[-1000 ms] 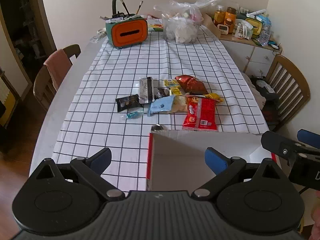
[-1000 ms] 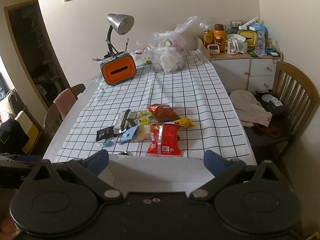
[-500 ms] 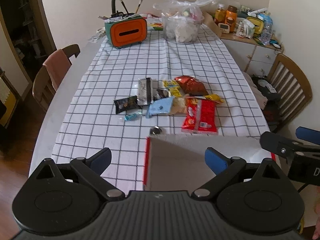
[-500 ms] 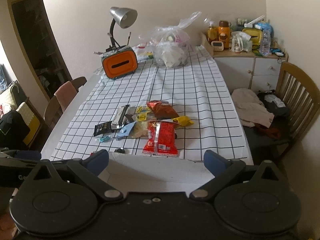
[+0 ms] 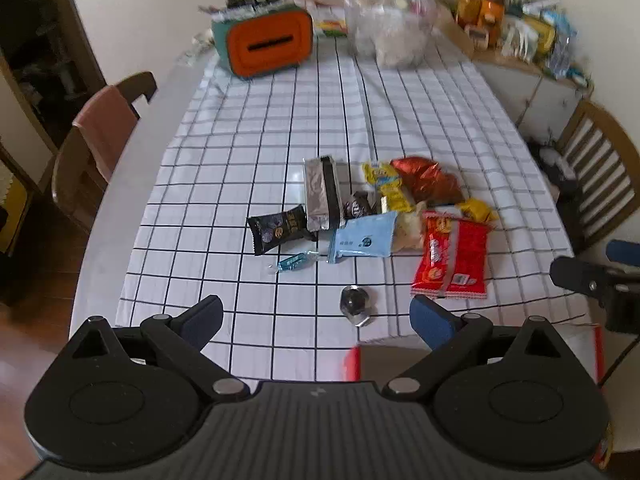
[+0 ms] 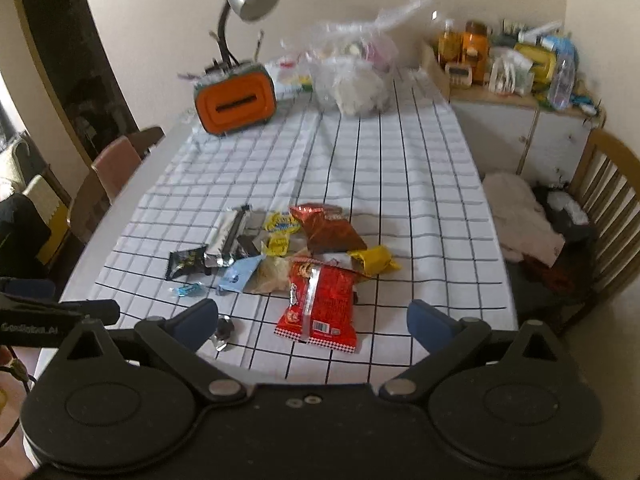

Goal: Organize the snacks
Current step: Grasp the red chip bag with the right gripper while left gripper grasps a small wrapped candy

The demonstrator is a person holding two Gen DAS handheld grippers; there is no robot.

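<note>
Your right gripper (image 6: pixel 312 322) hangs with jaws spread and empty over the table's near edge; the red snack packet (image 6: pixel 320 305) lies flat just ahead between its fingers, long axis pointing away, nearer than your equally spread, empty left gripper (image 5: pixel 316 316).

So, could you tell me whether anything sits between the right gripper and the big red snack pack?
Nothing visible does: the right gripper is open, with only bare checked tablecloth before the red snack pack.
</note>
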